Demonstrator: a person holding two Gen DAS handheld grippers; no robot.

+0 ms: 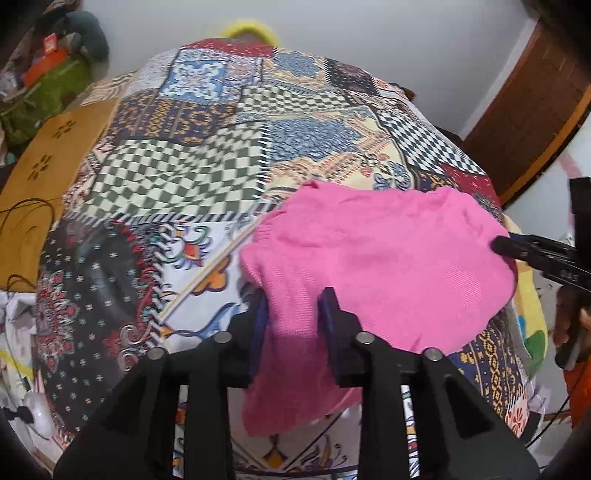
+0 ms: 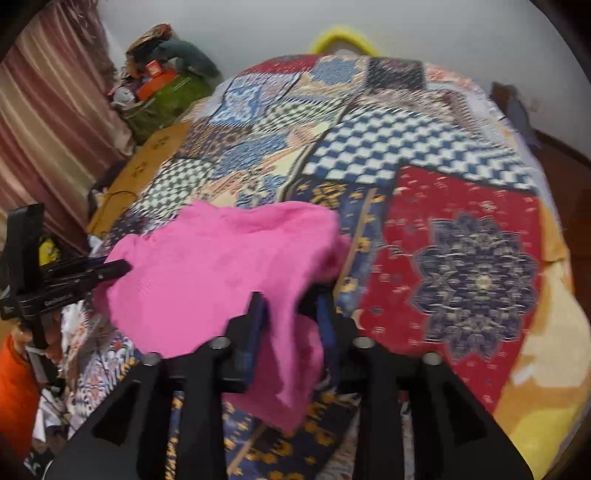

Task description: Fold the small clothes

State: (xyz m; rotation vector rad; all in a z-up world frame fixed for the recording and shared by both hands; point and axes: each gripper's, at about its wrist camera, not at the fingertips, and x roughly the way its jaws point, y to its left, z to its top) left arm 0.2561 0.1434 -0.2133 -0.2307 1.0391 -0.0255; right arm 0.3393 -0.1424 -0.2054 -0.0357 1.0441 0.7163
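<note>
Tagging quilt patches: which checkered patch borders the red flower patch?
The blue-and-white checkered patch, just beyond the red patch; the green-and-white one sits far left.

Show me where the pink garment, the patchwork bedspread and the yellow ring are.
pink garment [image 1: 388, 251]: left wrist view, middle of the knit fabric.
patchwork bedspread [image 1: 173, 173]: left wrist view, green checked patch.
yellow ring [image 2: 341, 37]: right wrist view, top of its arc beyond the bed.

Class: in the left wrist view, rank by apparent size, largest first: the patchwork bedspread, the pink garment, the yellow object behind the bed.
1. Patchwork bedspread
2. Pink garment, though nearness to the camera enlarges it
3. Yellow object, farthest away and mostly hidden, so its true size is unsure
</note>
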